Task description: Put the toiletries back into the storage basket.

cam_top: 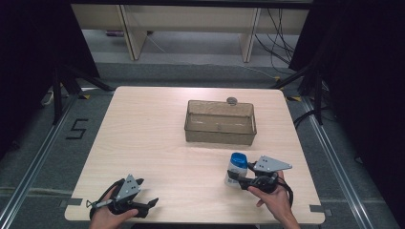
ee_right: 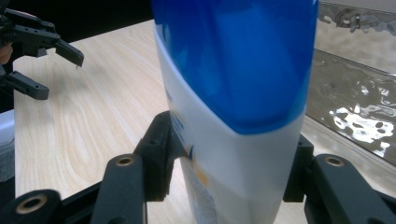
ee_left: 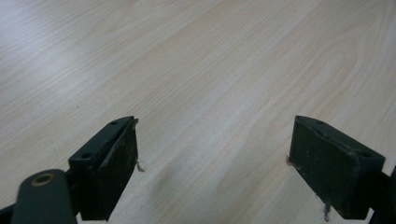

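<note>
Right gripper (ee_right: 229, 172) clamped around upright white bottle (ee_right: 233, 140), broad blue cap on top.

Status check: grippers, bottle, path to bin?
Right gripper shut on white blue-capped plastic bottle. Left gripper open, idle. Clear plastic bin ahead, unobstructed.

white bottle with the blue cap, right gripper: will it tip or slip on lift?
The bottle looks tall and narrow, so probably tippy if pushed. Its glossy plastic may slip. The right gripper clamps low on its body, so the capped top may lean.
</note>
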A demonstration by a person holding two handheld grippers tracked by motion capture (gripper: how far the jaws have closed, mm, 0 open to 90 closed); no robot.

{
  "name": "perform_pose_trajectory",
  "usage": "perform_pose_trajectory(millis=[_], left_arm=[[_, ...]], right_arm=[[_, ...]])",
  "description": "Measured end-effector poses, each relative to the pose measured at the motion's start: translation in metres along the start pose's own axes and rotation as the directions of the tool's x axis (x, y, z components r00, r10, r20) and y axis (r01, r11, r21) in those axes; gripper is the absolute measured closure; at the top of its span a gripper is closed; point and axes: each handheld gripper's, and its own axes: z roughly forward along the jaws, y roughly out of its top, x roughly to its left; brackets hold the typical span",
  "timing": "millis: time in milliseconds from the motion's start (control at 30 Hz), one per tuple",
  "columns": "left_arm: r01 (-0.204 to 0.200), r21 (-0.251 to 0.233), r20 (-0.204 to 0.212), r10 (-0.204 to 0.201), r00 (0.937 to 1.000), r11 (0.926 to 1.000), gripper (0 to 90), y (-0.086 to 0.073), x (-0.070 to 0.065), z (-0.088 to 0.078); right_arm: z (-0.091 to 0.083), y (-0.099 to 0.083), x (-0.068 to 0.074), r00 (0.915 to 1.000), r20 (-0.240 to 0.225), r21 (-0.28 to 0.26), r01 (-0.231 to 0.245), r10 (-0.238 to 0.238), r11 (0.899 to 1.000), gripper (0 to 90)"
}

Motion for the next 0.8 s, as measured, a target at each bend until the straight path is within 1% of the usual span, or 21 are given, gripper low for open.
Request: perform_pose_trajectory(millis=[33, 67, 100, 133, 167, 200, 233, 267, 300, 367, 400, 467, 567, 600, 633, 667, 733, 800], left_arm=[[0.005, -0.003, 0.006, -0.005, 1.0, 1.0, 15.2, 0.0002, -0.0005, 0.0], [0.009, -0.009, 0.018, -0.009, 0.9998, 0.9999, 15.2, 0.0, -0.0015, -0.0001], [0.017, -0.017, 0.02, -0.017, 0.9997, 0.9997, 15.2, -0.0002, -0.0027, 0.0007], [0.014, -0.025, 0.009, -0.013, 0.9999, 0.9996, 15.2, -0.0007, -0.0031, 0.0013], [0.006, -0.006, 0.002, -0.006, 1.0, 1.0, 15.2, -0.0002, -0.0028, -0.0003], [-0.003, -0.004, 0.005, 0.003, 1.0, 1.0, 15.2, -0.0003, -0.0014, -0.0003], [-0.002, -0.005, 0.002, 0.002, 1.0, 1.0, 15.2, -0.0002, -0.0015, -0.0006], [0.001, -0.007, -0.003, -0.001, 1.0, 1.0, 15.2, -0.0001, -0.0018, -0.0009], [-0.003, -0.011, -0.009, 0.003, 1.0, 0.9999, 15.2, -0.0004, -0.0014, -0.0002], [-0.002, -0.009, -0.013, 0.002, 0.9999, 1.0, 15.2, -0.0006, -0.0014, 0.0002], [-0.002, -0.003, -0.004, 0.002, 1.0, 1.0, 15.2, -0.0005, -0.0013, -0.0003], [-0.004, -0.004, 0.002, 0.004, 1.0, 1.0, 15.2, -0.0004, -0.0015, -0.0005], [-0.003, -0.005, 0.0, 0.003, 1.0, 1.0, 15.2, -0.0002, -0.0015, -0.0008], [-0.001, -0.005, -0.004, 0.001, 1.0, 1.0, 15.2, -0.0004, -0.0016, -0.0008], [0.013, -0.013, 0.007, -0.013, 0.9999, 0.9998, 15.2, -0.0006, -0.0021, -0.0002], [0.007, -0.009, 0.005, -0.007, 1.0, 0.9999, 15.2, -0.0005, -0.002, -0.0004], [0.01, -0.008, 0.006, -0.01, 0.9999, 0.9999, 15.2, -0.0006, -0.0025, 0.0001], [-0.002, 0.003, 0.002, 0.002, 1.0, 1.0, 15.2, -0.0007, -0.0019, 0.0002]], right_arm=[[-0.0007, 0.0003, 0.0, 1.0, -0.001, 0.007, -0.006, 0.006, 1.0, 50.7], [0.0003, -0.0001, 0.0002, 0.9999, 0.0, -0.008, -0.012, 0.012, 1.0, 51.0], [-0.0012, 0.0004, 0.0001, 0.9999, 0.007, 0.005, -0.012, 0.012, 1.0, 51.3], [-0.0008, 0.0003, 0.0001, 0.9999, 0.009, -0.004, -0.011, 0.011, 1.0, 51.6], [-0.0007, 0.0007, -0.0011, 0.9999, 0.01, -0.01, 0.003, -0.003, 1.0, 51.8], [-0.0023, 0.0016, -0.0005, 0.9997, 0.023, -0.002, 0.005, -0.005, 1.0, 51.9], [-0.0018, 0.0015, 0.0021, 0.9996, 0.02, -0.009, -0.018, 0.019, 1.0, 52.0], [-0.0028, 0.0028, 0.0029, 0.9997, 0.022, 0.0, -0.015, 0.015, 1.0, 52.1], [-0.003, 0.0042, 0.0012, 0.999, 0.036, -0.007, 0.027, -0.027, 1.0, 52.2], [-0.0031, 0.0052, 0.0025, 0.999, 0.036, -0.011, 0.028, -0.027, 1.0, 52.3], [-0.0031, 0.0055, 0.0023, 0.9986, 0.038, -0.017, 0.038, -0.038, 0.999, 52.3], [-0.0023, 0.0054, 0.0027, 0.9985, 0.039, -0.024, 0.039, -0.039, 0.999, 52.4], [-0.003, 0.0055, 0.0033, 0.9982, 0.048, -0.018, 0.037, -0.036, 0.999, 52.5], [-0.0032, 0.0057, 0.0043, 0.9993, 0.035, -0.016, 0.017, -0.016, 1.0, 52.5], [-0.0037, 0.0061, 0.0043, 0.9992, 0.038, -0.01, 0.016, -0.016, 1.0, 52.5], [-0.0041, 0.0066, 0.0042, 0.9985, 0.048, -0.014, 0.026, -0.025, 1.0, 52.5], [-0.0042, 0.0069, 0.0045, 0.9987, 0.046, -0.015, 0.024, -0.023, 1.0, 52.6], [-0.0047, 0.0076, 0.0045, 0.9982, 0.054, -0.013, 0.027, -0.027, 1.0, 52.6]])
